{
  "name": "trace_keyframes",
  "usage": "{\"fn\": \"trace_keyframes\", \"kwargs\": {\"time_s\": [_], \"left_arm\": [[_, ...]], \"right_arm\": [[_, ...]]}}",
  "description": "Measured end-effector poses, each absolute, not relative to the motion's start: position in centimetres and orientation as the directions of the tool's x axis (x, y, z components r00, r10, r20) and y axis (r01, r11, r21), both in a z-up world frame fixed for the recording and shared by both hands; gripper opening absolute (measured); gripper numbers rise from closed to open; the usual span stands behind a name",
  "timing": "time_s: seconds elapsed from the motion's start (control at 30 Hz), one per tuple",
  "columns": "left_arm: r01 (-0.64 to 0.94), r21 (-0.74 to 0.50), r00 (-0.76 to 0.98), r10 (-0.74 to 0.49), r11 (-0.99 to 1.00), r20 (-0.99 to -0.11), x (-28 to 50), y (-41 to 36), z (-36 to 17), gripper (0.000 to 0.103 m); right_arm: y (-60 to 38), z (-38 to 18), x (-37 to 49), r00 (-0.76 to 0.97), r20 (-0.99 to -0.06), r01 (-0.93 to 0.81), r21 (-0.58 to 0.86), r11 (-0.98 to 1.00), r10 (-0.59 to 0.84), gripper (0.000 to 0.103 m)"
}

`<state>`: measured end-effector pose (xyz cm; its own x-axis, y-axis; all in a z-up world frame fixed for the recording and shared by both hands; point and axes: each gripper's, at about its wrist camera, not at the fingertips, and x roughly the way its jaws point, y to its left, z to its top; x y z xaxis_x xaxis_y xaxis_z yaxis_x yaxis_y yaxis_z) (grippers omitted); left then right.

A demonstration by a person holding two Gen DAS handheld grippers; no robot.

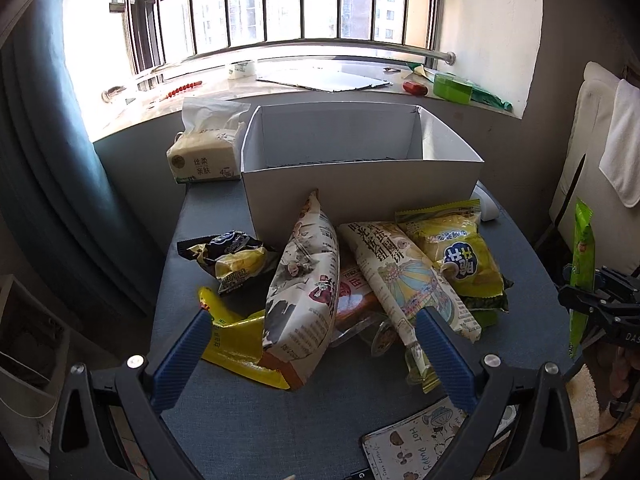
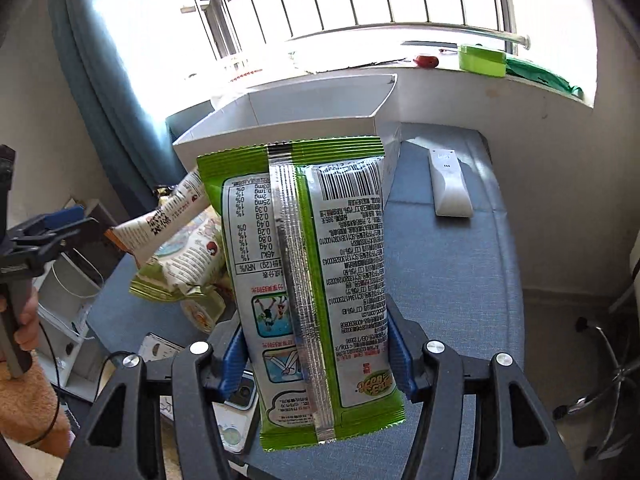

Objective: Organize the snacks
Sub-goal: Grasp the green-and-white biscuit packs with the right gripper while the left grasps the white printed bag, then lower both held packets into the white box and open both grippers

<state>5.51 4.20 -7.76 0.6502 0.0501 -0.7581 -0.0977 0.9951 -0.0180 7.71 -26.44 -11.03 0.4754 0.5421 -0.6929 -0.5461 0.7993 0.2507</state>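
Green foil fills the right gripper (image 2: pixel 316 354): its jaws are clamped on 1 green snack packet (image 2: pixel 308 280), held upright above the blue tabletop (image 2: pixel 448 280), just short of the white cardboard box (image 1: pixel 360 184) at the far side. The step in hand looks like carrying this packet to the box; the next move calls for lifting it over the near wall and letting go inside. The left gripper (image 1: pixel 312 354) hovers at the near edge with jaws spread wide and nothing between them, facing the snack pile (image 1: pixel 360 280). Counted there: about 7 packets, some overlapping, so the tally is unsure. Also 1 tissue pack (image 1: pixel 204 160) far left, 1 white remote (image 2: pixel 450 184) right.
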Motion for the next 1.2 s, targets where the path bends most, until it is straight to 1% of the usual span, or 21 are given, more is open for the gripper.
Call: {"fn": "trace_keyframes", "kwargs": {"time_s": [0.17,0.33,0.4,0.43,0.47,0.53,0.57,0.67,0.9,0.97,1.07,1.2], "left_arm": [[-0.031,-0.105,0.57,-0.069,0.994,-0.818,9.7,6.0,-10.4,0.103],[-0.037,-0.07,0.491,-0.044,0.997,-0.87,13.1,6.9,-13.1,0.102],[-0.026,-0.075,0.463,-0.054,0.997,-0.885,13.8,6.9,-13.9,0.098],[-0.014,-0.073,0.457,-0.058,0.997,-0.888,13.9,6.9,-14.2,0.084],[-0.016,-0.07,0.452,-0.055,0.997,-0.891,14.0,6.9,-14.5,0.061],[-0.025,-0.106,0.457,-0.083,0.994,-0.886,13.8,7.1,-14.6,0.049],[-0.032,-0.108,0.476,-0.08,0.994,-0.876,13.4,7.1,-14.3,0.046],[-0.04,-0.1,0.553,-0.061,0.994,-0.831,11.5,6.9,-12.3,0.045],[-0.027,-0.184,0.693,-0.114,0.983,-0.712,8.3,7.0,-7.5,0.043],[-0.042,-0.209,0.722,-0.115,0.977,-0.682,8.7,7.3,-6.4,0.043],[-0.112,-0.277,0.767,-0.094,0.954,-0.635,10.6,8.9,-4.8,0.043],[-0.122,-0.344,0.8,-0.113,0.931,-0.589,13.5,10.1,-3.8,0.042]], "right_arm": [[-27.4,-9.1,6.2,0.489,-0.654,-0.53,0.303,0.792,0.577,0.064],[-27.7,-9.1,6.4,0.478,-0.629,-0.508,0.371,0.777,0.613,0.066],[-27.8,-9.3,6.4,0.475,-0.632,-0.504,0.375,0.778,0.612,0.066],[-27.8,-9.3,6.4,0.477,-0.635,-0.502,0.371,0.781,0.608,0.066],[-27.8,-9.3,6.5,0.477,-0.636,-0.503,0.369,0.782,0.606,0.066],[-27.8,-9.2,6.6,0.479,-0.633,-0.504,0.368,0.781,0.607,0.066],[-27.8,-9.2,6.7,0.476,-0.634,-0.506,0.37,0.779,0.61,0.067],[-27.5,-9.1,6.8,0.474,-0.634,-0.513,0.366,0.777,0.611,0.067],[-26.1,-8.7,8.4,0.461,-0.622,-0.54,0.368,0.756,0.633,0.067],[-25.2,-8.0,9.6,0.462,-0.611,-0.544,0.377,0.75,0.643,0.067],[-23.7,-6.3,11.9,0.468,-0.58,-0.554,0.396,0.733,0.667,0.067],[-21.0,-3.8,15.7,0.473,-0.533,-0.561,0.432,0.706,0.702,0.067]]}}
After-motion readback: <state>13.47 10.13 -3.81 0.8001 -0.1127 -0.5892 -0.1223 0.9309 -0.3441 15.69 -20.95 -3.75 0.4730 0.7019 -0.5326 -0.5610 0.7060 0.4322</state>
